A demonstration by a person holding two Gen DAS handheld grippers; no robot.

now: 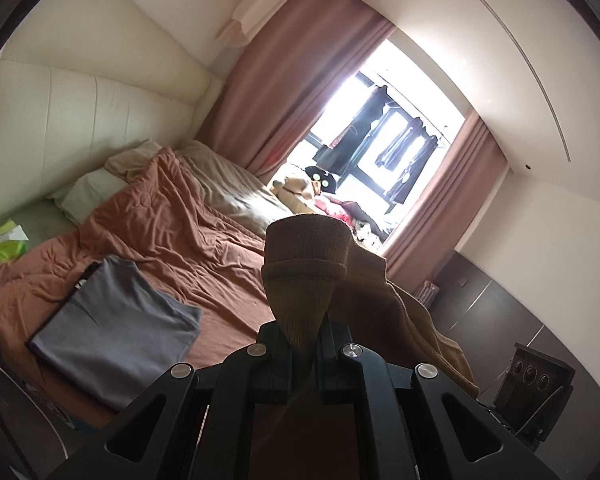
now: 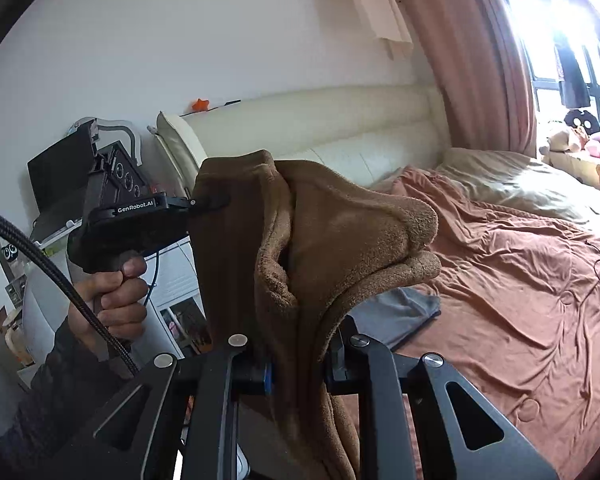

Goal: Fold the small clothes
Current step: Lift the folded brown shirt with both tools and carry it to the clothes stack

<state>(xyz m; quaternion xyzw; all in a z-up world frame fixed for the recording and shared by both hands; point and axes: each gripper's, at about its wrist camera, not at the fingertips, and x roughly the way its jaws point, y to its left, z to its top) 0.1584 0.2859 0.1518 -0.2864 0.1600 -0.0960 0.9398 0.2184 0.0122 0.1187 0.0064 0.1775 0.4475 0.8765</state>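
Note:
A brown fleece garment (image 2: pixel 340 232) hangs in the air between both grippers, above the bed's near edge. My left gripper (image 1: pixel 303 336) is shut on its ribbed cuff (image 1: pixel 306 248), which sticks up past the fingers. My right gripper (image 2: pixel 300 360) is shut on another bunched edge of the same garment. The left gripper (image 2: pixel 204 202) also shows in the right wrist view, held by a hand (image 2: pixel 112 296), pinching the garment's left side. A folded grey garment (image 1: pixel 112 332) lies flat on the bed.
The bed has a rumpled rust-brown duvet (image 1: pixel 172 240) and a cream padded headboard (image 1: pixel 60 120). A green tissue pack (image 1: pixel 4 242) lies by the pillows. Stuffed toys (image 1: pixel 300 188) sit by the bright window with pink curtains (image 1: pixel 300 80). A desk with a laptop (image 2: pixel 60 176) stands left.

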